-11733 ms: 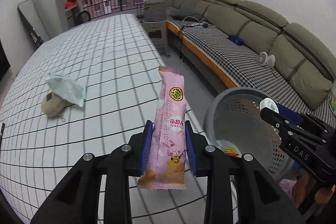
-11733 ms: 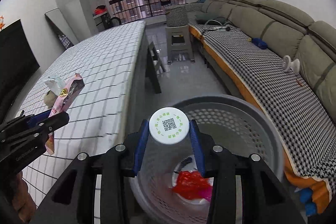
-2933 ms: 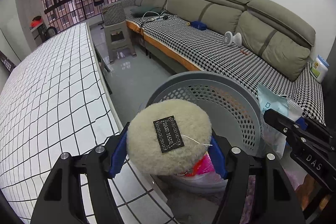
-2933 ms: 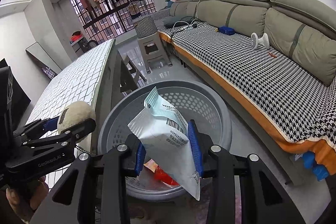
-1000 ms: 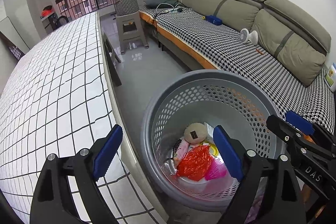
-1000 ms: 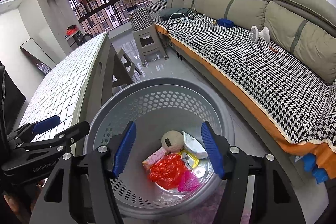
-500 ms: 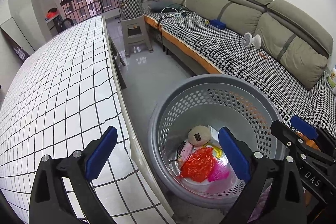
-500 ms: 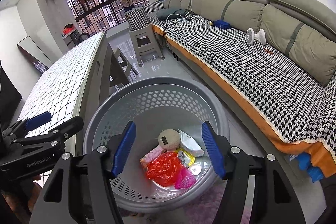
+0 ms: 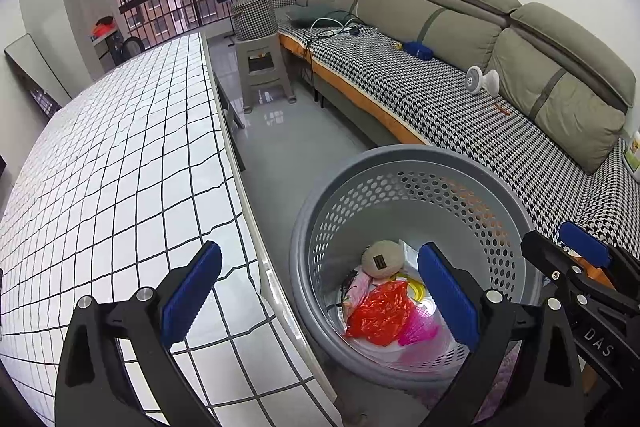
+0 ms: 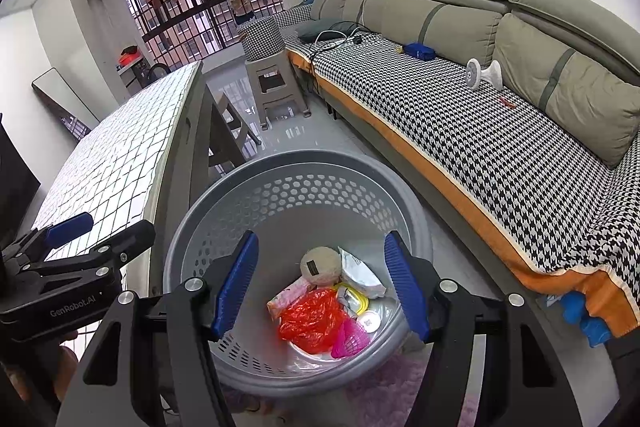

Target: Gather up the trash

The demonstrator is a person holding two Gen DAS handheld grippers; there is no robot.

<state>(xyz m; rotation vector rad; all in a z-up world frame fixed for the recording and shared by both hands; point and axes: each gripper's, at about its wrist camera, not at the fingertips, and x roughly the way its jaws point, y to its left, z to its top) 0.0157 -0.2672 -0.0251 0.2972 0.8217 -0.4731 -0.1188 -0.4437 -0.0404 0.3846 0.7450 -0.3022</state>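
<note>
A grey perforated basket [image 9: 400,151] [image 10: 320,157] stands on the floor between table and sofa. In it lie a round fuzzy beige pouch [image 9: 382,259] [image 10: 320,265], a red plastic bag [image 9: 380,313] [image 10: 312,319], a pink wrapper [image 10: 290,297], a white packet [image 10: 362,275] and pink mesh [image 10: 350,337]. My left gripper [image 9: 318,255] hangs over the table edge and the basket's left rim, wide open and empty. My right gripper [image 10: 320,239] hovers above the basket mouth, open, with nothing between its fingers.
The table with a white grid cloth [image 9: 120,167] borders the basket on the left. A long sofa with a houndstooth cover [image 9: 440,99] runs along the right. A grey stool [image 9: 262,67] stands on the floor further back. A pink rug [image 10: 380,387] lies under the basket.
The pouch and the white packet, held about three seconds ago, now lie in the basket. Over the last second the left jaws widened and the left view drew slightly toward the table.
</note>
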